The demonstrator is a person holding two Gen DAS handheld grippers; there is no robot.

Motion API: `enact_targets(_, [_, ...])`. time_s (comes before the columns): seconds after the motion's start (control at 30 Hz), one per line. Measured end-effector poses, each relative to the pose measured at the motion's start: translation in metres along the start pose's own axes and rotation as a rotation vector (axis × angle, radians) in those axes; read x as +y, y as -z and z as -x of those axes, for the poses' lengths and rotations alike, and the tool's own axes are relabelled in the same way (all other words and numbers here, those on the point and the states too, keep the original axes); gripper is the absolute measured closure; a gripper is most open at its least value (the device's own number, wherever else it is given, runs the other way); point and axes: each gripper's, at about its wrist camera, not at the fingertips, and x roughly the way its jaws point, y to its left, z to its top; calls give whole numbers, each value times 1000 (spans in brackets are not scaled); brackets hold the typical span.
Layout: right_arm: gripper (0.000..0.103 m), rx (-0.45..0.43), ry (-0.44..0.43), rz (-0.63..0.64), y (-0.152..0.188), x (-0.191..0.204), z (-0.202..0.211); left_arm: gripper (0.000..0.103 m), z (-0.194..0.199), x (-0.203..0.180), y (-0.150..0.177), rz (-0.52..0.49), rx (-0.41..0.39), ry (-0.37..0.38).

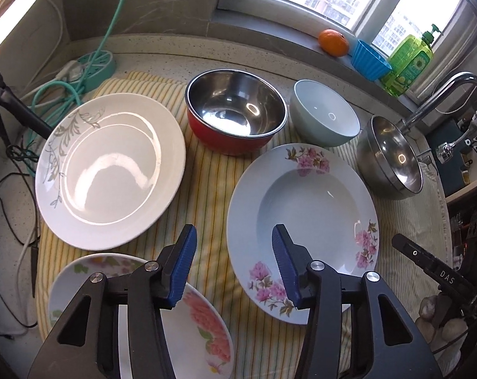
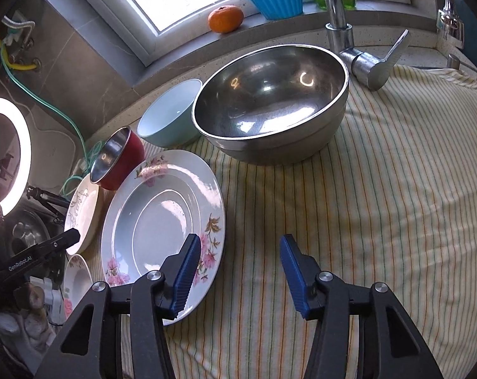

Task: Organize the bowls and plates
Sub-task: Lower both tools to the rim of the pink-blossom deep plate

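Observation:
On the striped cloth (image 1: 206,195) lie a pink-flowered plate (image 1: 301,221), a white plate with a grey leaf pattern (image 1: 112,170) and a small plate with coral flowers (image 1: 203,325). Behind them stand a red bowl with a steel inside (image 1: 235,117), a pale blue bowl (image 1: 325,117) and a steel bowl (image 1: 393,158). My left gripper (image 1: 235,265) hovers open over the cloth between the plates, its right finger above the flowered plate's left rim. My right gripper (image 2: 240,271) is open, its jaws astride the right rim of the flowered plate (image 2: 162,221), not pressing it. The steel bowl (image 2: 270,104) sits ahead.
A tap (image 2: 336,6) rises behind the steel bowl. On the window ledge sit an orange (image 1: 333,42), a blue cup (image 1: 369,60) and a green soap bottle (image 1: 408,63). A power strip with cables (image 1: 90,69) lies at the left. A ring light (image 2: 8,158) glows at the left.

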Motion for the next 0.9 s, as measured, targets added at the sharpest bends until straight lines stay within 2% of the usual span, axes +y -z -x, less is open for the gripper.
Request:
enact_targets(0.23, [56,29,-15,-27,-5,-7,-12,59,-16,0,-8,15,38,25])
enact_targets(0.4, [61,50,-38,-42,-8,-9,-20,65,-26,2,-12,37,62,46])
enact_targets(0.63, [66,70,-51,-54,-10,-11,-27,67,-36,7,-15,64,95,65])
enact_targets(0.9, [72,84,-83,-62,-11,-5,-34,79,-42,7,-17,74,117,79])
